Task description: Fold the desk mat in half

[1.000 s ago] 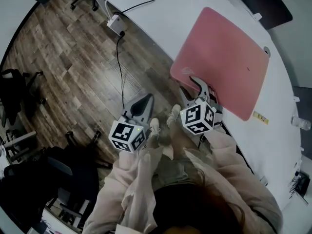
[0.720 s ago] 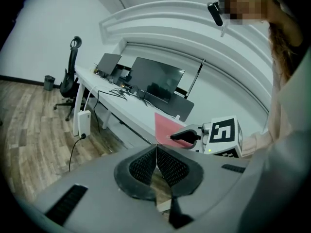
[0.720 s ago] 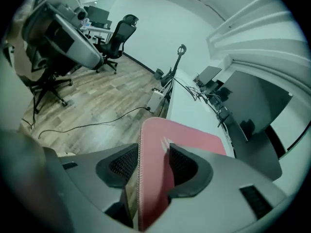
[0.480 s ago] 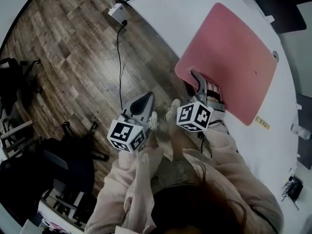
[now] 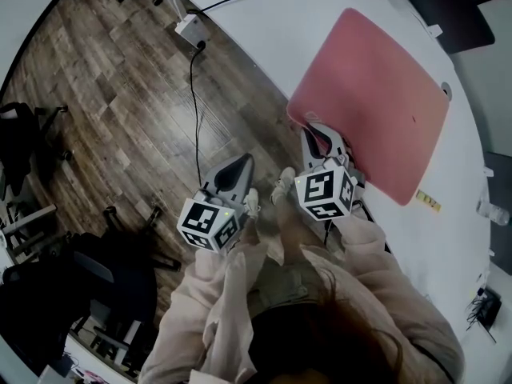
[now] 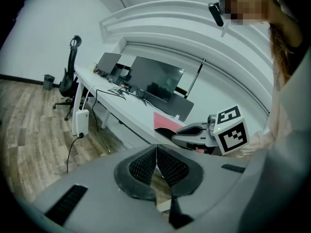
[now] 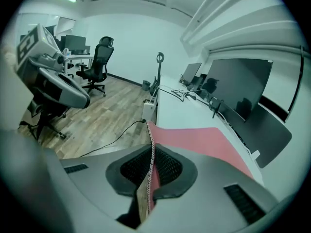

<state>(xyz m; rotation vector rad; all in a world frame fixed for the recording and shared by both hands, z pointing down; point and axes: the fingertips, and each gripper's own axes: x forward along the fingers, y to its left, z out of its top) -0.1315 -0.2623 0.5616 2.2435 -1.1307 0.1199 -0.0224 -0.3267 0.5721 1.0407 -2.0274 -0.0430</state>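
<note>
A pink desk mat (image 5: 376,94) lies flat on the white desk (image 5: 264,22), with one corner at the desk's near edge. My right gripper (image 5: 314,130) sits at that corner. Its jaws are closing, and in the right gripper view the mat's stitched edge (image 7: 152,144) stands pinched between the pads (image 7: 163,169), with the rest of the mat (image 7: 204,140) stretching away. My left gripper (image 5: 240,162) hangs over the floor beside the desk, left of the right one; its pads (image 6: 146,166) meet with nothing between them. The left gripper view shows the mat (image 6: 165,121) and the right gripper (image 6: 182,134).
A white power strip (image 5: 190,30) with a black cable (image 5: 194,102) lies on the wooden floor by the desk. Office chairs (image 5: 24,142) stand at the left. Dark monitors (image 7: 243,91) line the desk's far side. The person's sleeves and shoes are below the grippers.
The right gripper's jaws, open around the mat's near corner before, have come together on its edge. The left gripper has stayed shut over the floor.
</note>
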